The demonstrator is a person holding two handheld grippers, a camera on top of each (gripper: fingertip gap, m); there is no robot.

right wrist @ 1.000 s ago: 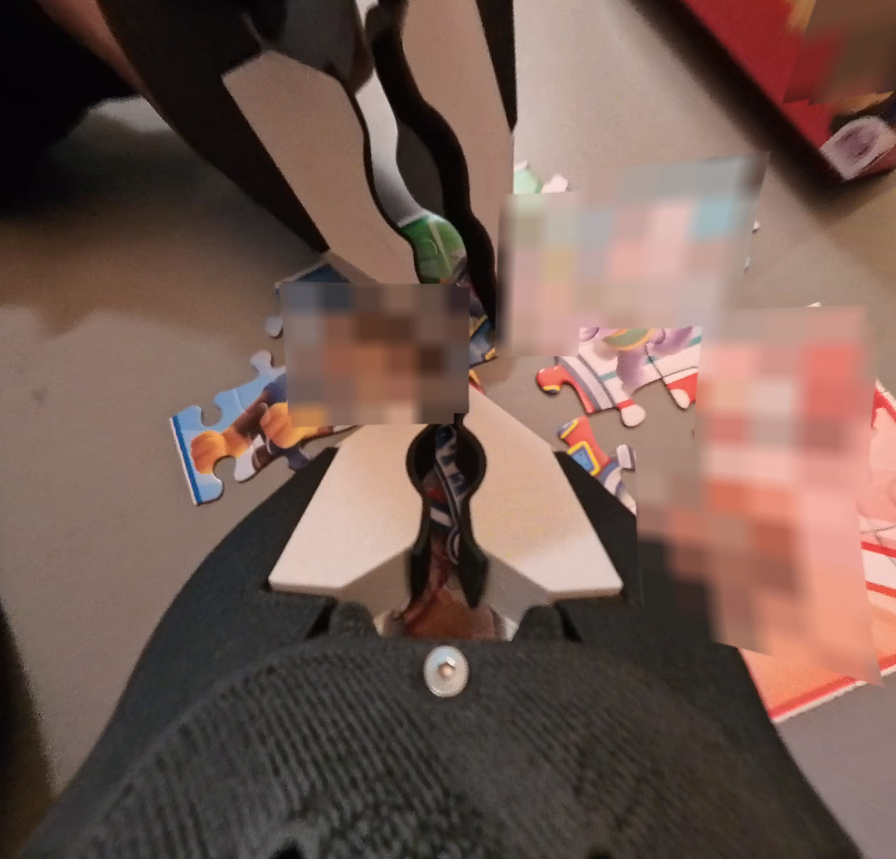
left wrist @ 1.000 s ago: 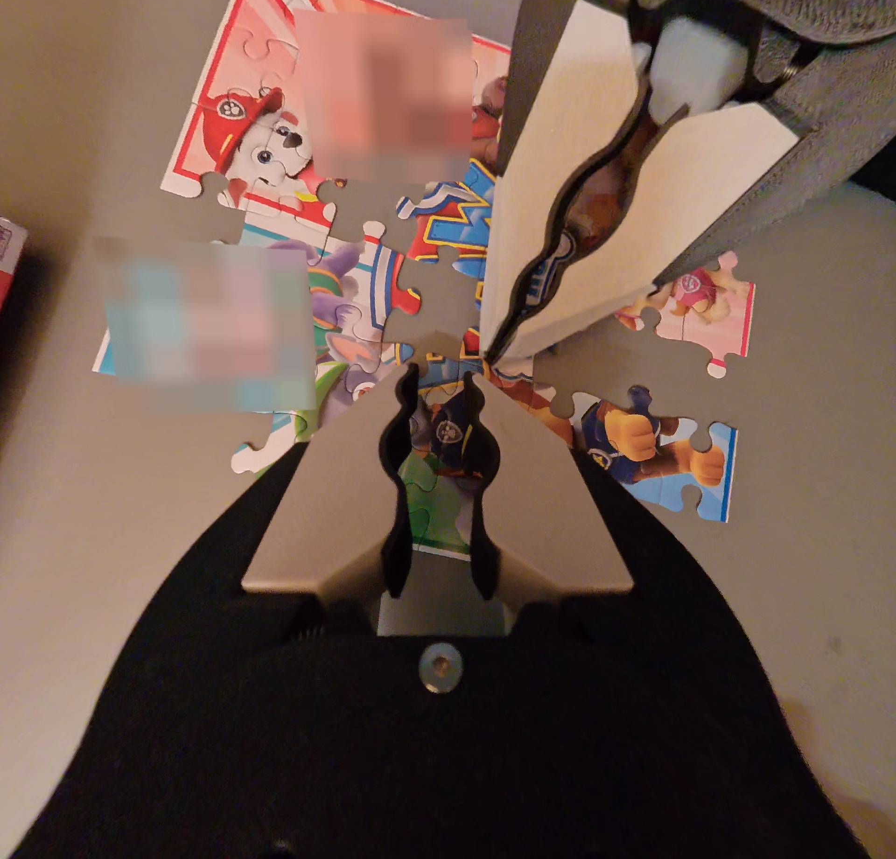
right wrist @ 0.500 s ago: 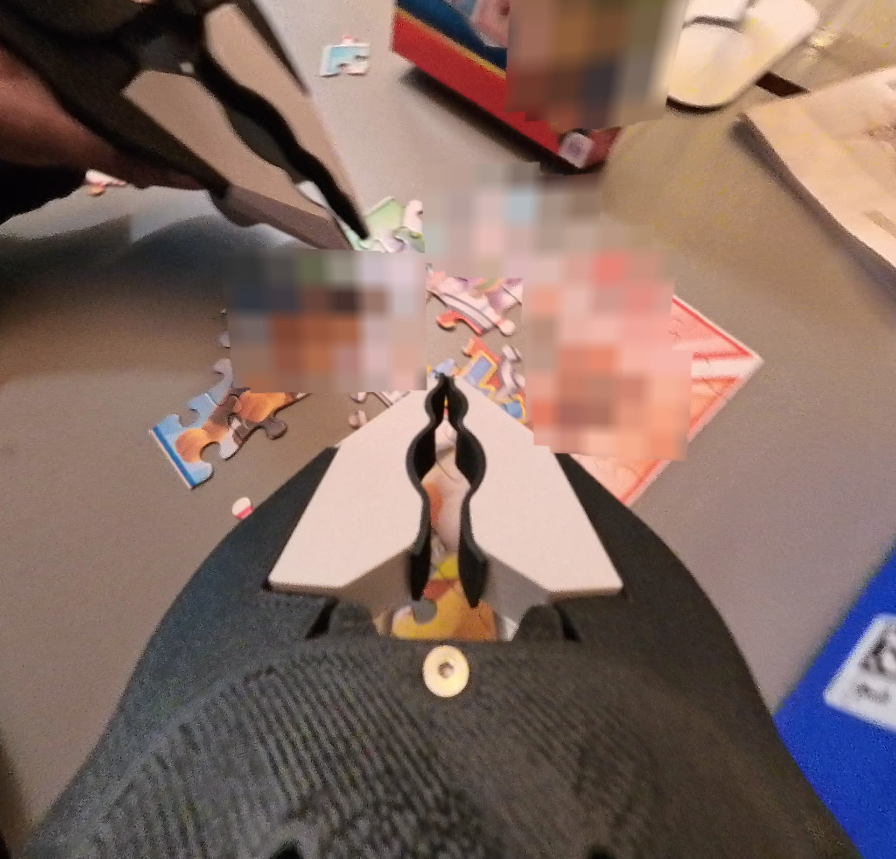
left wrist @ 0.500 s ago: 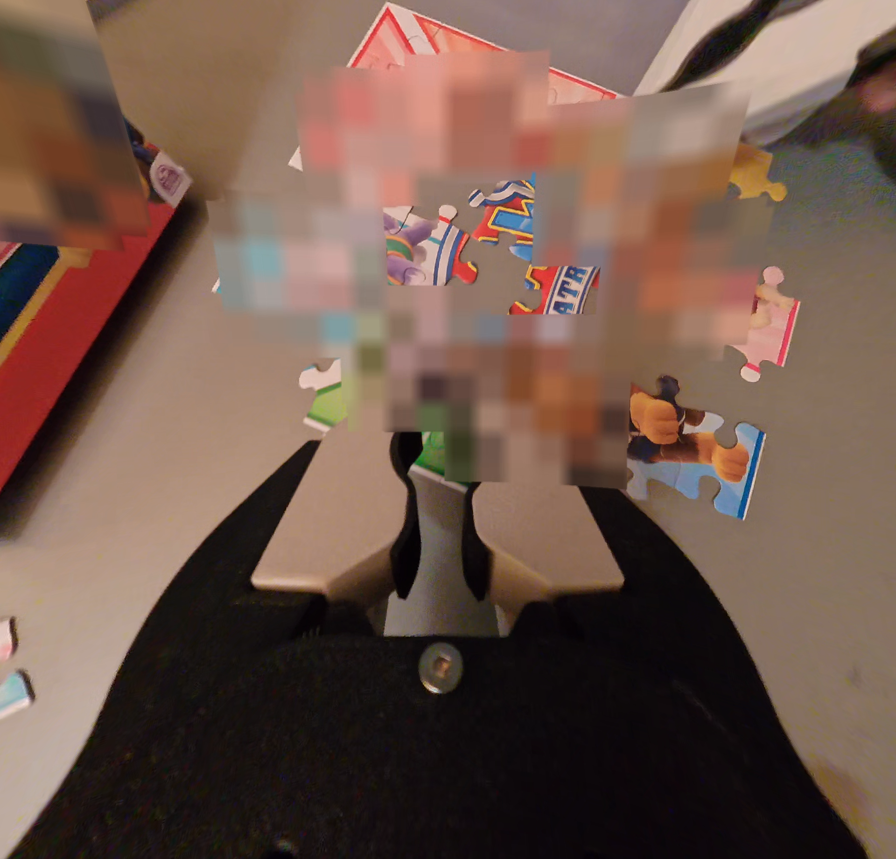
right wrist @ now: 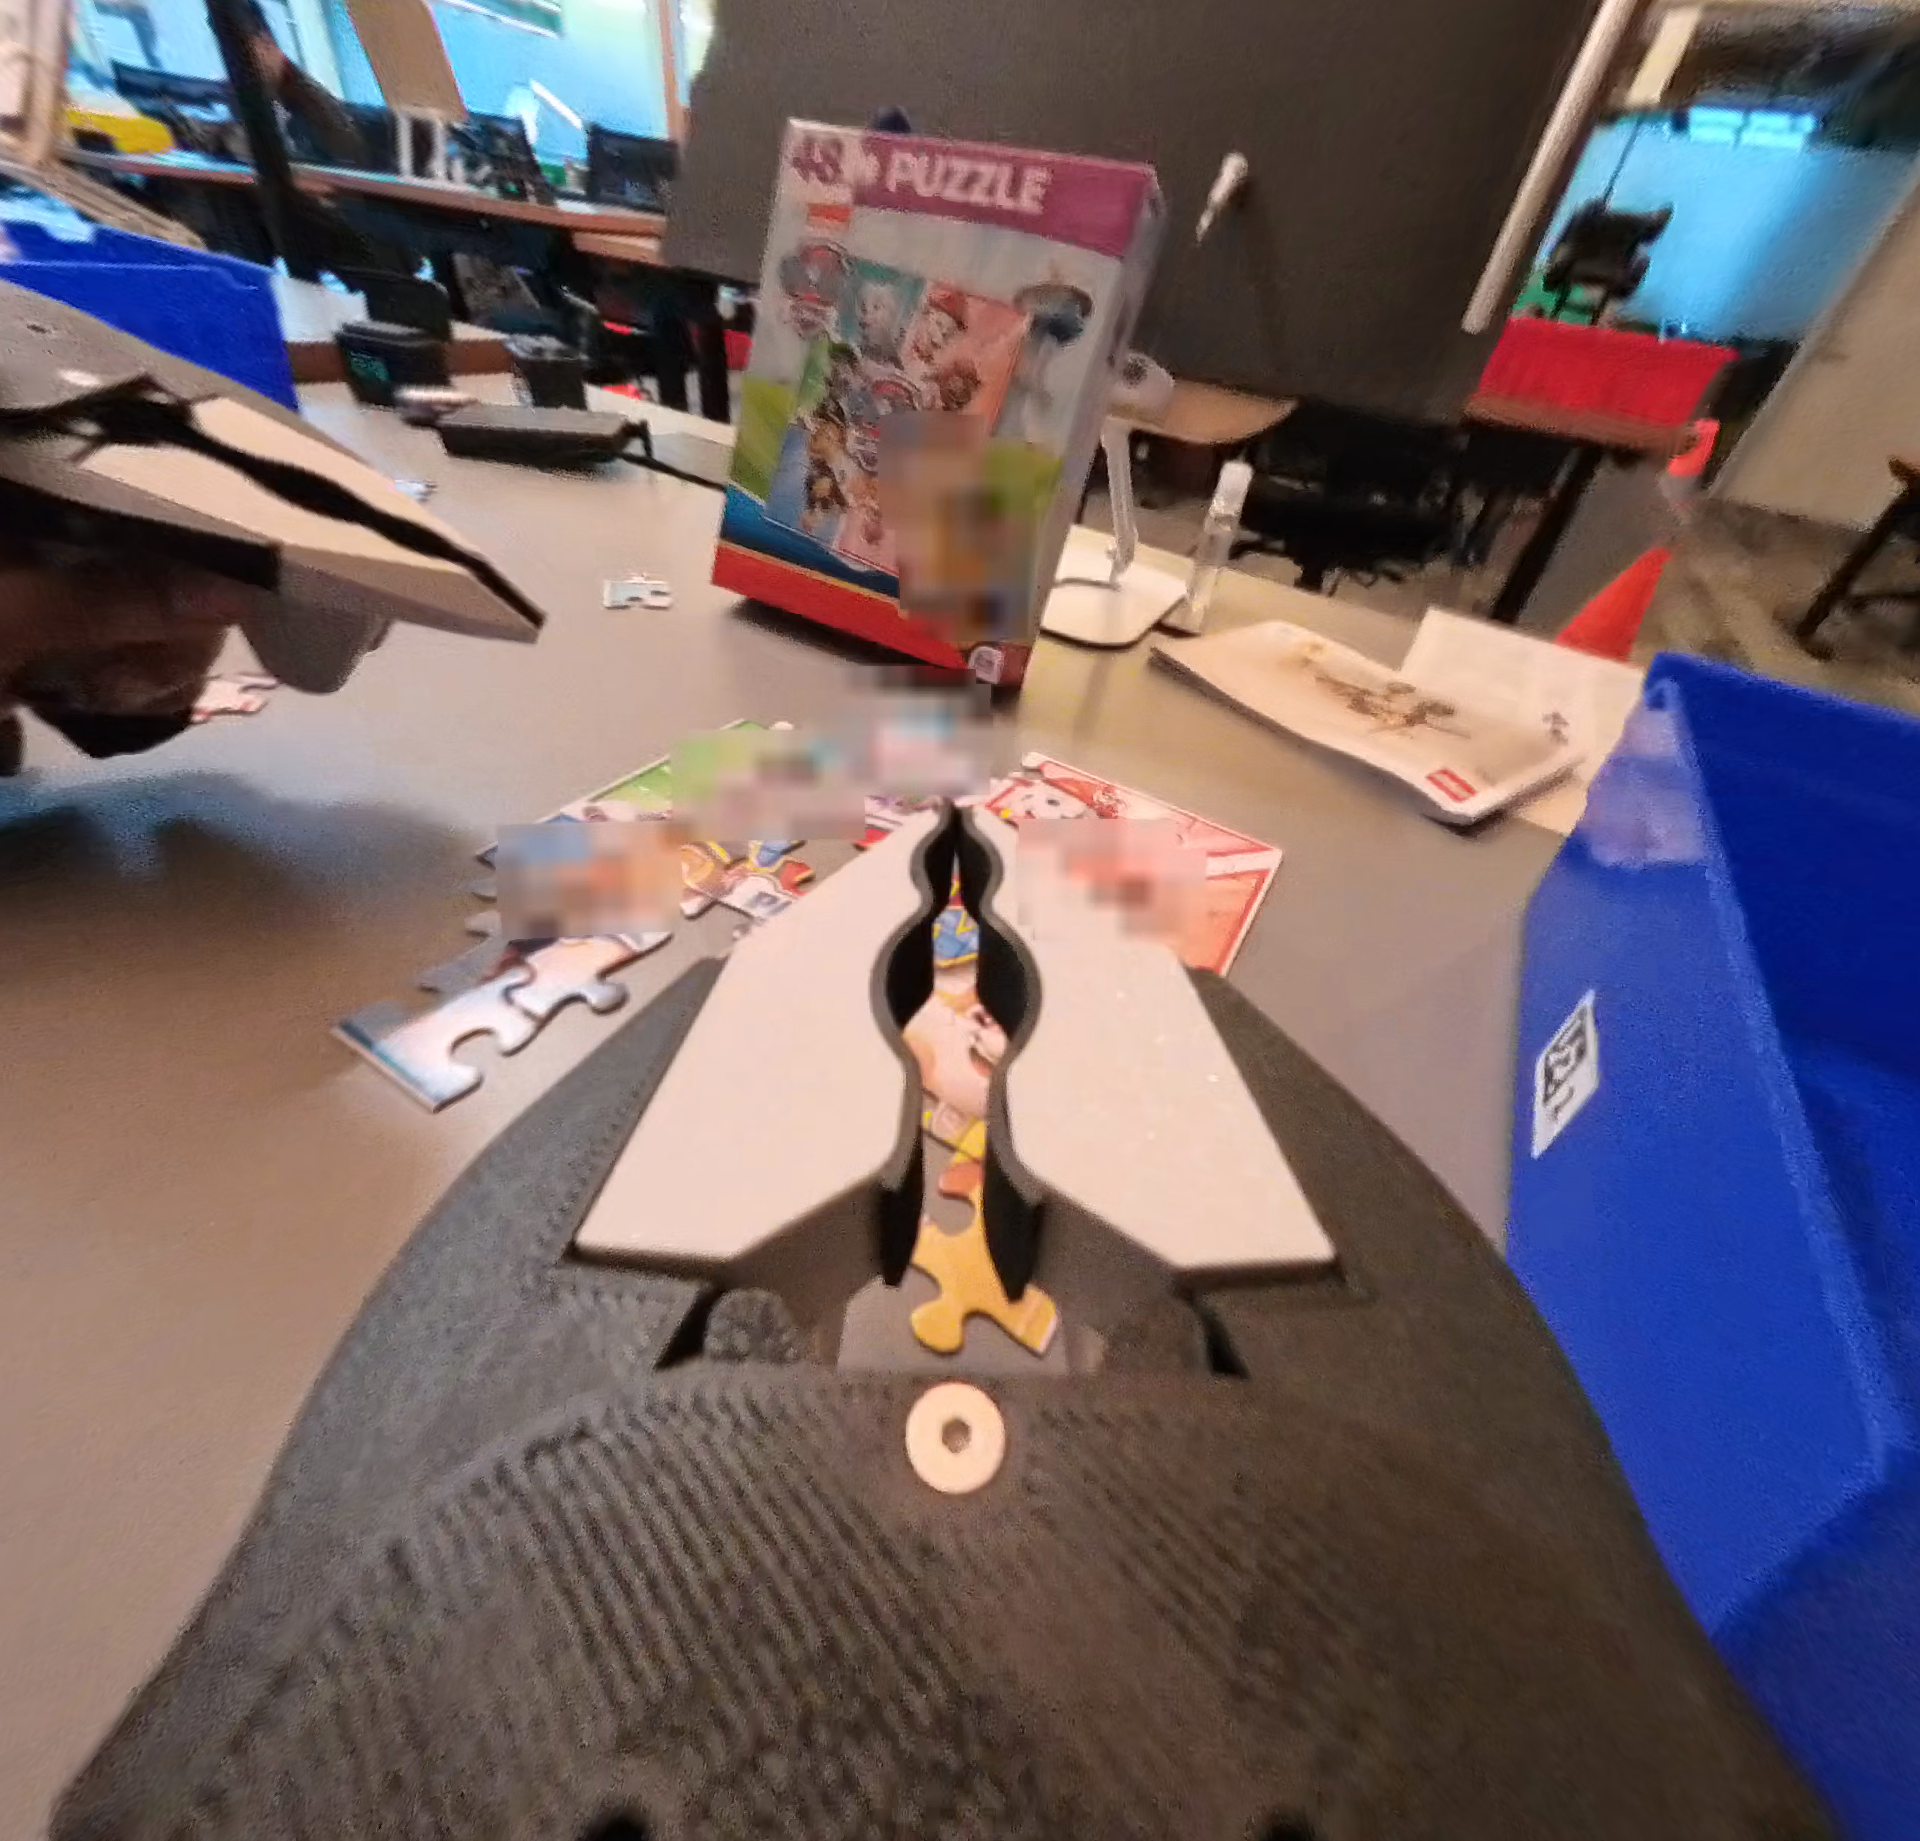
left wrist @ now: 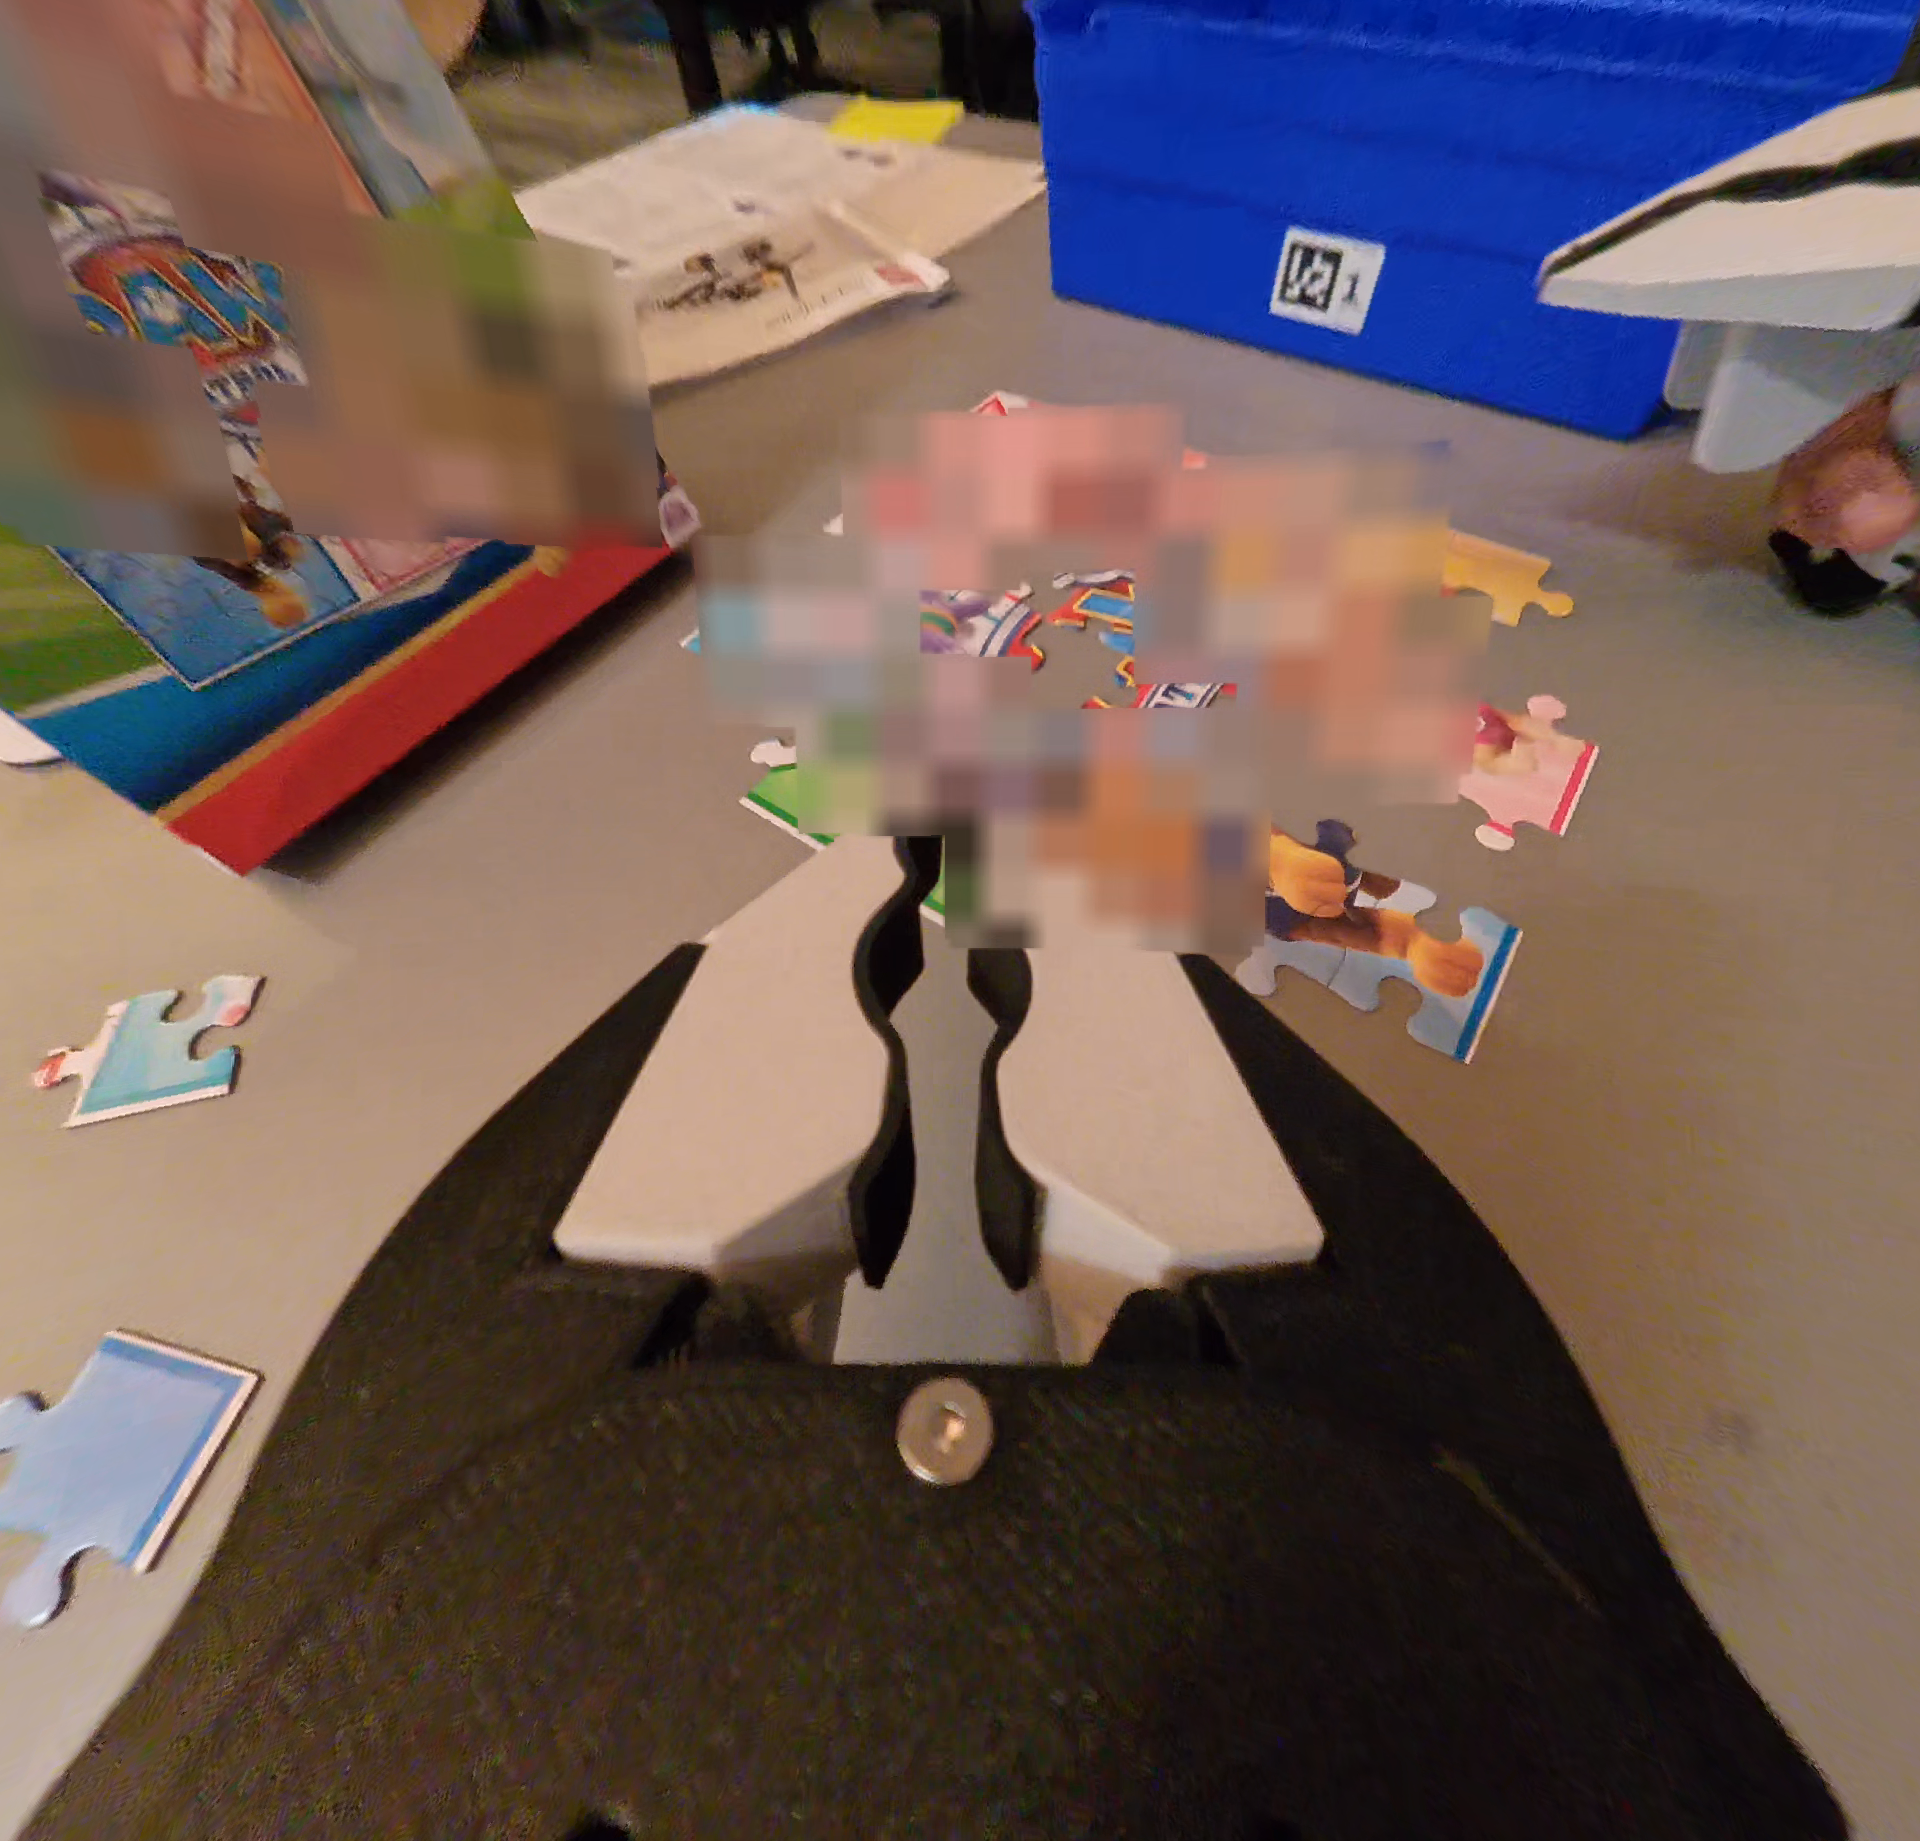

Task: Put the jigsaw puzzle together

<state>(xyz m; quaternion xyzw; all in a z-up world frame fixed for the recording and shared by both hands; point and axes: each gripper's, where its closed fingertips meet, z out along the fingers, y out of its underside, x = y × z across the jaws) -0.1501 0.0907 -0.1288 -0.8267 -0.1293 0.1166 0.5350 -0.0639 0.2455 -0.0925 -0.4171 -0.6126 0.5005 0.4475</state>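
Puzzle (right wrist: 1143, 866): half-joined pieces flat on the grey table (left wrist: 1714, 1220), mid-table.
Right gripper (right wrist: 951, 823): tips closed together above the puzzle, nothing pinched.
Left gripper (right wrist: 520, 612): raised, closed on nothing.
Edges: blue bin (right wrist: 1766, 1064) right, puzzle box (right wrist: 935, 389) behind.
Room: workshop desks.

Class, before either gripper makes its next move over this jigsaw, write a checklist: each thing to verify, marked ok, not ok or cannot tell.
1. Right gripper fingertips together: ok, they meet.
2. Left gripper off the grey table: ok, it hangs above it, with its shadow beneath.
3. Left gripper's tips visible in its own view: not ok, a blurred patch covers them.
4. Yellow piece free of neighbours: ok, it lies alone.
5. Blue bin apart from the pieces: ok, bare table lies between.
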